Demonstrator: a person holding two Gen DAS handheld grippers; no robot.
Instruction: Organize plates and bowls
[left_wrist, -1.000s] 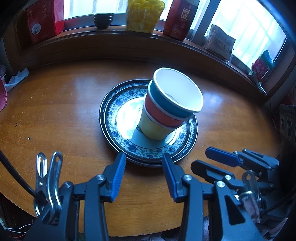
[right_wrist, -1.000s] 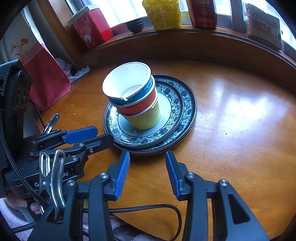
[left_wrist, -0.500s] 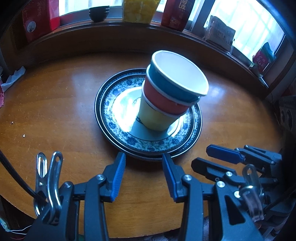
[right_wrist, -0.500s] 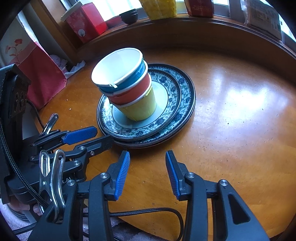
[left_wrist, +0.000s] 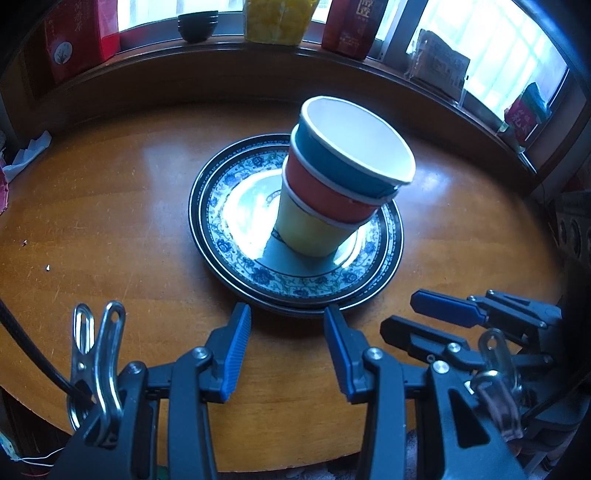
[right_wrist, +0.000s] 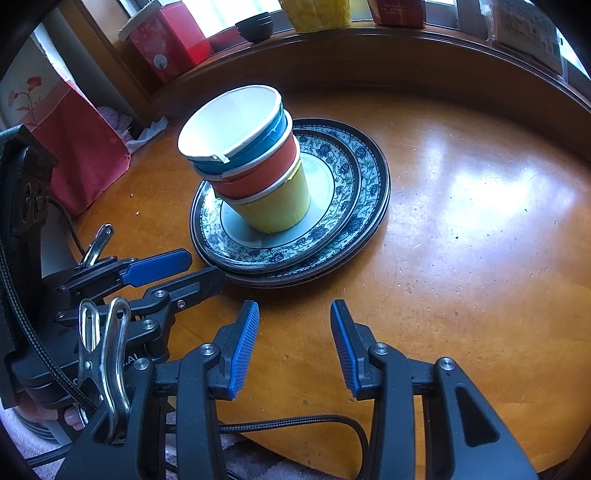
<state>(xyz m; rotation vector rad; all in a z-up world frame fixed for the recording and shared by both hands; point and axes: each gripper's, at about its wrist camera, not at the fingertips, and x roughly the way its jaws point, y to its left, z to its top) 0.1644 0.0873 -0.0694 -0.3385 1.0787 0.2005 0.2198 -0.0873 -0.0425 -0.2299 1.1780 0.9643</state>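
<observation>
A stack of blue-and-white patterned plates (left_wrist: 236, 206) (right_wrist: 351, 177) lies on the round wooden table (left_wrist: 110, 221). On it stand three nested paper bowls (left_wrist: 332, 206) (right_wrist: 258, 177), yellow at the bottom, red in the middle, blue on top, leaning a little. My left gripper (left_wrist: 287, 317) is open and empty just in front of the plates' near rim. My right gripper (right_wrist: 293, 314) is open and empty over the table, in front of the plates. Each gripper also shows in the other's view, the right gripper (left_wrist: 424, 317) and the left gripper (right_wrist: 203, 267).
A raised wooden sill (left_wrist: 258, 66) curves behind the table with red boxes (left_wrist: 79, 37), stacked dark bowls (left_wrist: 195, 26), a yellow container (left_wrist: 277, 18) and packets (left_wrist: 439, 66). A red bag (right_wrist: 74, 147) and crumpled tissue (left_wrist: 26, 155) sit at the left. A cable (right_wrist: 295, 421) trails below.
Both grippers have moved closer to the plates and bowls, which look larger and nearer. The jaws stayed open. The plates and bowls have not moved on the table.
</observation>
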